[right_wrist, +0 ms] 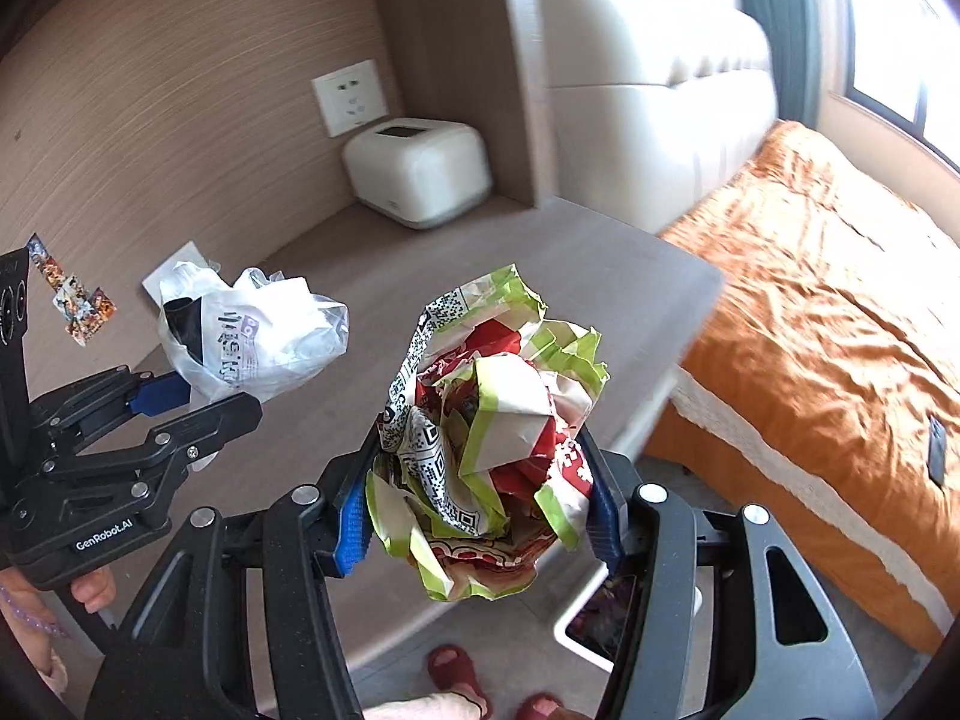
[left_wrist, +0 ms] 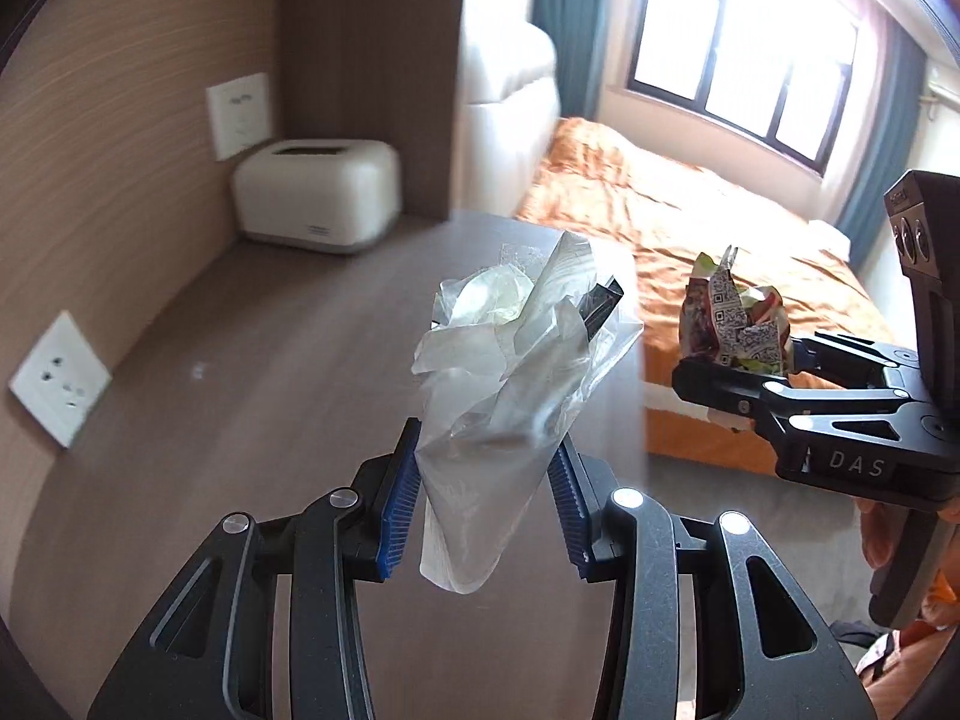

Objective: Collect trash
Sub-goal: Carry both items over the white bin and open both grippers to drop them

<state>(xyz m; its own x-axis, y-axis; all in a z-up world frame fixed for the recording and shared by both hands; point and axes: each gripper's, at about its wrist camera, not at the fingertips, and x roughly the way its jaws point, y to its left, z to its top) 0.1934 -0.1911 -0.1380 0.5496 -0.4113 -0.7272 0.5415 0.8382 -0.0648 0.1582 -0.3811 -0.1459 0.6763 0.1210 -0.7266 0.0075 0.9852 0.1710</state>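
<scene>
My left gripper (left_wrist: 489, 483) is shut on a crumpled clear plastic bag (left_wrist: 510, 372) with white scraps and a black piece inside, held above the brown desk (left_wrist: 240, 360). It also shows in the right wrist view (right_wrist: 180, 405), with the bag (right_wrist: 252, 336) at the left. My right gripper (right_wrist: 480, 510) is shut on a crumpled green, red and white paper wrapper (right_wrist: 486, 444), held above the desk's front edge. In the left wrist view the right gripper (left_wrist: 750, 372) holds the wrapper (left_wrist: 732, 318) at the right.
A white tissue box (left_wrist: 318, 195) stands at the desk's back corner, below wall sockets (left_wrist: 240, 114). An orange bed (right_wrist: 828, 324) lies to the right. A white bin (right_wrist: 606, 612) stands on the floor under my right gripper, next to red slippers (right_wrist: 456, 669).
</scene>
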